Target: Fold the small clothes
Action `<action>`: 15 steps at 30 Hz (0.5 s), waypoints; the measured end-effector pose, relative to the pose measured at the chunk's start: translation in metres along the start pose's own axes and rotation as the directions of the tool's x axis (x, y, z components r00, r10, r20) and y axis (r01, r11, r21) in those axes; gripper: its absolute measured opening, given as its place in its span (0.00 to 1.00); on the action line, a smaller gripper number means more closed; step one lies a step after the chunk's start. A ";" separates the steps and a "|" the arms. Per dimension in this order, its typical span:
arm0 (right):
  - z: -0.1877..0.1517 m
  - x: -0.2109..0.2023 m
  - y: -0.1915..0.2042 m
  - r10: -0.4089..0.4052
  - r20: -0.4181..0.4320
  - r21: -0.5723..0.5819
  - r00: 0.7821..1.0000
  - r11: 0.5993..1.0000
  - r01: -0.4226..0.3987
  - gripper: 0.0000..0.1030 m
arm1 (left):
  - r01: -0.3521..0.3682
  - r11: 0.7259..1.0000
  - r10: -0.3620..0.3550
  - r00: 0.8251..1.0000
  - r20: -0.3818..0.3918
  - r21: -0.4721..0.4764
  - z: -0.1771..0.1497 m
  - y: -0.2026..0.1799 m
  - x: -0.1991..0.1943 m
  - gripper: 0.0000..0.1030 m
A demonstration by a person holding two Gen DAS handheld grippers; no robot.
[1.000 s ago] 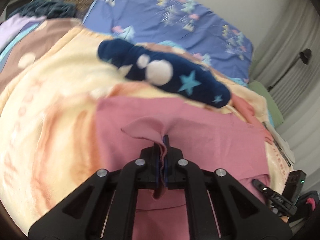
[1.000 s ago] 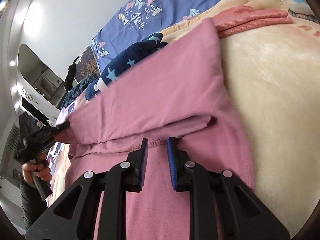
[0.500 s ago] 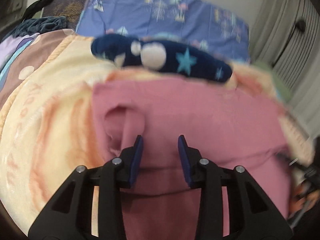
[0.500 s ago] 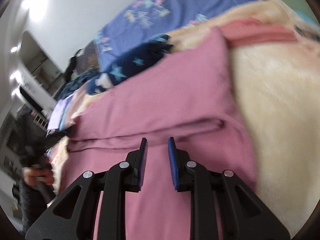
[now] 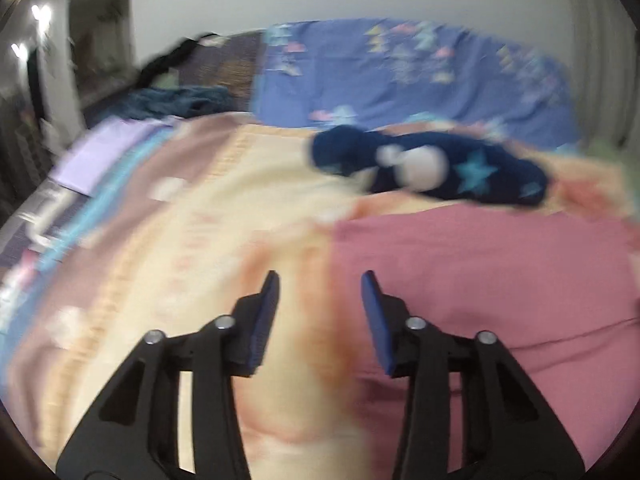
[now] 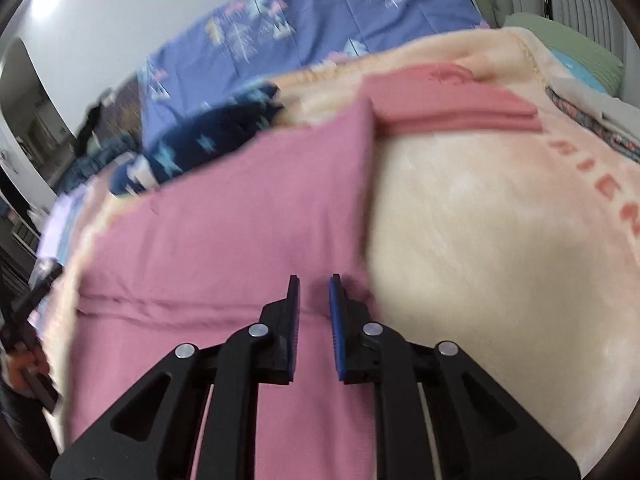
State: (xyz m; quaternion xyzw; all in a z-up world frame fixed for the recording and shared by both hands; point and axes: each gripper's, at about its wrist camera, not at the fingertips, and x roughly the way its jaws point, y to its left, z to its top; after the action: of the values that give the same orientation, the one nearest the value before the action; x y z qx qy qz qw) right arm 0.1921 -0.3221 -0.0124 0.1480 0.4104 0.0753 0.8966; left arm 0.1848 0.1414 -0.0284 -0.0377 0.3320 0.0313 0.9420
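Left gripper: lower centre of the left wrist view, black arms, blue pads, jaws spread wide and holding nothing. It hangs over the left edge of the pink garment, one finger above the blanket, the other above the pink cloth. View blurred.

Right gripper: lower centre of the right wrist view, jaws parted by a narrow gap, nothing between them. The tips sit over the pink cloth near its right edge, at a horizontal fold line.

Pink garment: spread flat on the blanket; fills the right half of the left wrist view and the centre and lower left of the right wrist view. A crease runs across it at mid-height.

Cream blanket: plush, with orange-pink lettering; underlies everything.

Navy star-print garment: crumpled, lying just beyond the pink garment's far edge, upper centre-right in the left view, upper left in the right view.

Folded salmon garment: flat stack, upper right of centre, touching the pink garment's far corner.

Blue patterned sheet: across the top of both views.
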 end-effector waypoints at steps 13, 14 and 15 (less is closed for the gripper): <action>0.056 0.080 -0.027 -0.222 0.008 -0.072 0.975 0.973 0.222 0.33 | 0.141 0.984 -0.119 0.977 -0.176 0.112 -0.032 -0.053 0.064 0.41; 0.056 0.070 -0.025 -0.220 0.026 -0.075 0.975 0.972 0.221 0.33 | 0.150 0.984 -0.132 0.977 -0.170 0.095 -0.030 -0.050 0.059 0.40; 0.052 0.055 -0.022 -0.219 0.047 -0.075 0.975 0.972 0.222 0.34 | 0.160 0.984 -0.146 0.976 -0.163 0.074 -0.029 -0.045 0.051 0.42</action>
State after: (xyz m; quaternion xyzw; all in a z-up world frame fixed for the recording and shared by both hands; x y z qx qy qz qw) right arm 0.2683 -0.3395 -0.0267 0.0668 0.4039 -0.0112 0.9123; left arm 0.2102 0.0952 -0.0807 -0.0246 0.4024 -0.0589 0.9132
